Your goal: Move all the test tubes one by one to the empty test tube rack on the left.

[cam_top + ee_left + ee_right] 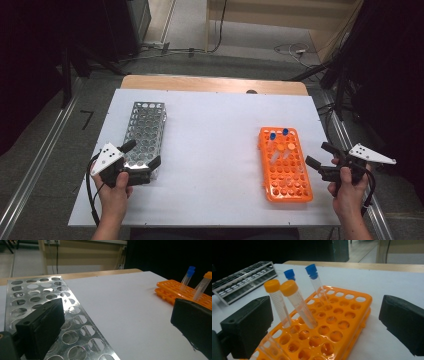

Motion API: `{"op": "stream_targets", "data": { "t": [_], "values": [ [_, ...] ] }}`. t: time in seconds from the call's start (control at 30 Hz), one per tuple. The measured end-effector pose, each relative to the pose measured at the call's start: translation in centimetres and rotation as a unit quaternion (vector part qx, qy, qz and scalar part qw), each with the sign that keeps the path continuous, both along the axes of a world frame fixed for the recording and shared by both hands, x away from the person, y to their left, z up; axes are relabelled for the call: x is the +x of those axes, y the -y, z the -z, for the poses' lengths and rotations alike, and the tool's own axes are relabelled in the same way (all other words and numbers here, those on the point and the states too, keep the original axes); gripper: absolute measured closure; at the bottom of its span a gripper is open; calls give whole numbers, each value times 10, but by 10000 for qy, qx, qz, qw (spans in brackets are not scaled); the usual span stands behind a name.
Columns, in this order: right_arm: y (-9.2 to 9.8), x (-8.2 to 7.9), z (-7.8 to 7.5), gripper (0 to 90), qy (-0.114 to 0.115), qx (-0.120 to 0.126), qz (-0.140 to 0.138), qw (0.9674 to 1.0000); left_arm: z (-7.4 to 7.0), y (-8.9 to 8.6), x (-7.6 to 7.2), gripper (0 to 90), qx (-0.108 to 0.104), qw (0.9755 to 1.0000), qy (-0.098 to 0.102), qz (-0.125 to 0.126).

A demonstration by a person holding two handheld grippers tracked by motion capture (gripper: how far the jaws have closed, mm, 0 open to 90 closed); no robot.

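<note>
Beside the right gripper point(325, 322) — orange rack point(342, 322), apparently four capped tubes point(298, 303).

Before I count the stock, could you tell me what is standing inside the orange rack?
The orange rack holds two blue-capped tubes and two orange-capped tubes. The tubes' lower ends are hidden inside the holes.

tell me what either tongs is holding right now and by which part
Nothing is held. The left tongs stand open over the metal perforated tube rack; the right tongs stand open beside the orange plastic tube rack.
</note>
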State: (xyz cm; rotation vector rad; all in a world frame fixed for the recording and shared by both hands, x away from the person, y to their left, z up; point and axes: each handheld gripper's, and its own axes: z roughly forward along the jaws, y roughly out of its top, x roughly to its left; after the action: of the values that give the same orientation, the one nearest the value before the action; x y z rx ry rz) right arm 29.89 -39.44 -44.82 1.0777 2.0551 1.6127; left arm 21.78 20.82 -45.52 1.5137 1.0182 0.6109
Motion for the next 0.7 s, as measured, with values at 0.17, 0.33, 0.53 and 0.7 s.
{"op": "stream_targets", "data": {
  "t": [0.17,0.33,0.53,0.7],
  "values": [
    [-7,-2,-2,43,-27,-168,-264,9995,-1,2,-2,0,24,10000,22,10],
    [-12,-8,-6,143,44,-108,-528,9985,1,5,-1,0,28,10000,-30,69],
    [-20,-17,-11,301,126,-139,-920,9956,1,4,-1,0,-21,10000,-83,30],
    [-20,-16,-5,403,-36,-160,-1316,9912,1,3,-1,0,-42,9999,-100,20]
  ]
}}
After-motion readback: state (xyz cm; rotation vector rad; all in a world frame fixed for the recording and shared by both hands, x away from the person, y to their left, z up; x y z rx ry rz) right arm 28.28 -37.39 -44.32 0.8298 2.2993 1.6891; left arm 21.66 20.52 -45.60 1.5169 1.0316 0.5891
